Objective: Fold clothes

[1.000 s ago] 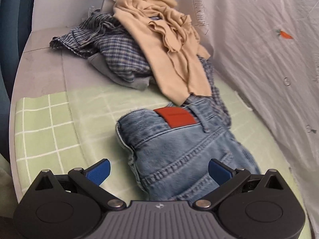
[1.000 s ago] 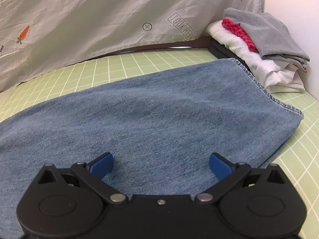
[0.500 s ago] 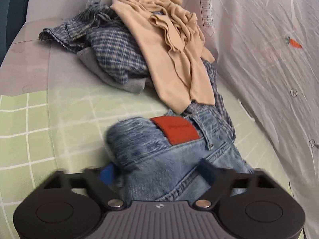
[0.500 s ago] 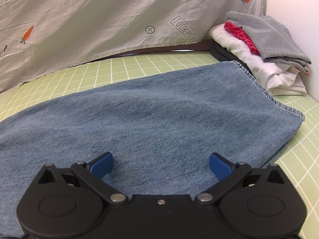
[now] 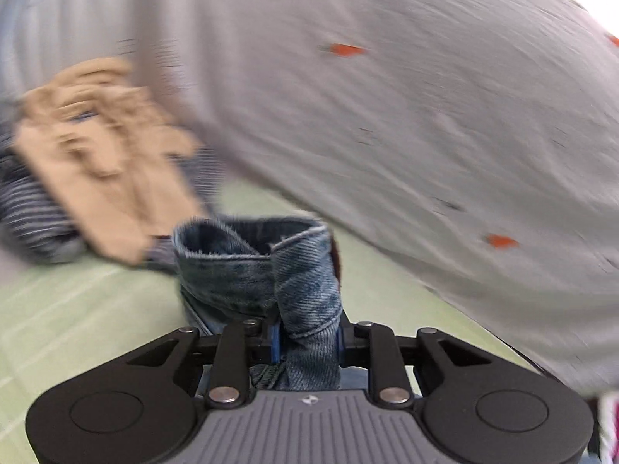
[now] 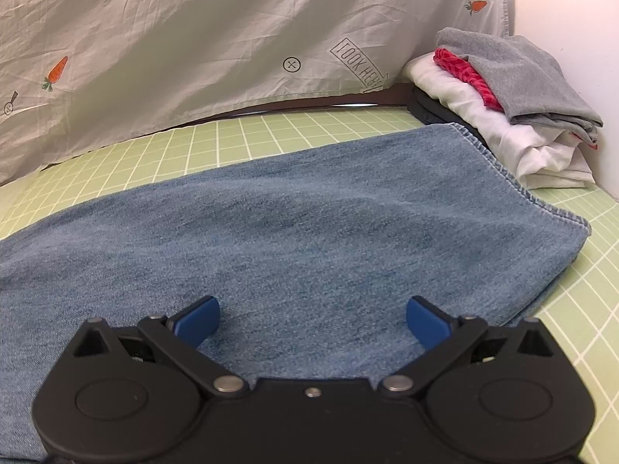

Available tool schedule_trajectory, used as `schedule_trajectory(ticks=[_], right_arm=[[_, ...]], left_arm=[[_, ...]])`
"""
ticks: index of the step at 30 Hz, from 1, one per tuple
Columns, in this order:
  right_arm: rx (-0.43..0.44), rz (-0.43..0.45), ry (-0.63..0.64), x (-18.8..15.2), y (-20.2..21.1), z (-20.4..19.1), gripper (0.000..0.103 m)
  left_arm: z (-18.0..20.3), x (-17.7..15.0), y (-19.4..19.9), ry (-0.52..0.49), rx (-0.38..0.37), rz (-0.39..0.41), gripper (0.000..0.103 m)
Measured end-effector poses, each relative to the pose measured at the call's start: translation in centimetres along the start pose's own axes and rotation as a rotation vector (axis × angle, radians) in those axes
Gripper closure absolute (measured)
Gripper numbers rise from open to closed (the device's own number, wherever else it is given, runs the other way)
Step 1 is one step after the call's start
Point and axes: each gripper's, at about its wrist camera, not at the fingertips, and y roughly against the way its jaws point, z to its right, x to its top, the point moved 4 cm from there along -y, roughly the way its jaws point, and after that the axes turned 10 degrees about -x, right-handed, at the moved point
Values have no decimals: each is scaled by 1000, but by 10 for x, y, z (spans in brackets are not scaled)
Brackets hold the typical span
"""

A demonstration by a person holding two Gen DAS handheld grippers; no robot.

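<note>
The left gripper [image 5: 307,338], jaws just closing, is pinching the blue denim jeans' waistband [image 5: 267,263]; the legs are running lengthwise toward the wide-open right gripper [image 6: 312,323].

- A green mat [image 6: 271,135] with a white grid covers the surface; it shows near and far on the right wrist view and, blurred, on the left wrist view [image 5: 77,309].
- A pale grey sheet [image 6: 193,38] hangs along the far side, wrinkled, its lower edge reaching down to the mat.
- The sheet carries small orange carrots [image 6: 56,71], circled crosses [image 6: 291,64] and a boxed arrow label [image 6: 358,63] with lettering, printed upside down.
- A dark strip [image 6: 309,102] shows under the sheet's edge.
- A white wall [image 6: 561,7] stands at the far right.
</note>
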Motion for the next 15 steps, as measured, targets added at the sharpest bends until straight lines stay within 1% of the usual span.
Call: schedule_trajectory(ticks=[4,6,7,9,10,11,12,15], right_arm=[[3,0,0,1,0,0,0],[4,0,-1,0,0,-1,0],[4,0,-1,0,0,-1,0],[6,0,0,1,0,-1,0],[7,0,0,1,0,-1,0],[7,0,0,1,0,-1,0],[7,0,-1,1,0,-1,0],[7,0,-1,0,0,-1,0]], left_arm=[[51,-24,-25,-91,-136,-106,78],[69,-47,-44,-93,-194,-200,77],[75,-61,-54,-88,-208,-256,77],[80,-92,-76,-86,-216,-397,74],[80,-109,-87,-83,-206,-473,74],[78,-123,-97,-81,-179,-543,73],[78,-132,-103,-93,-163,-573,72],[82,-130,-105,-112,-173,-578,69]])
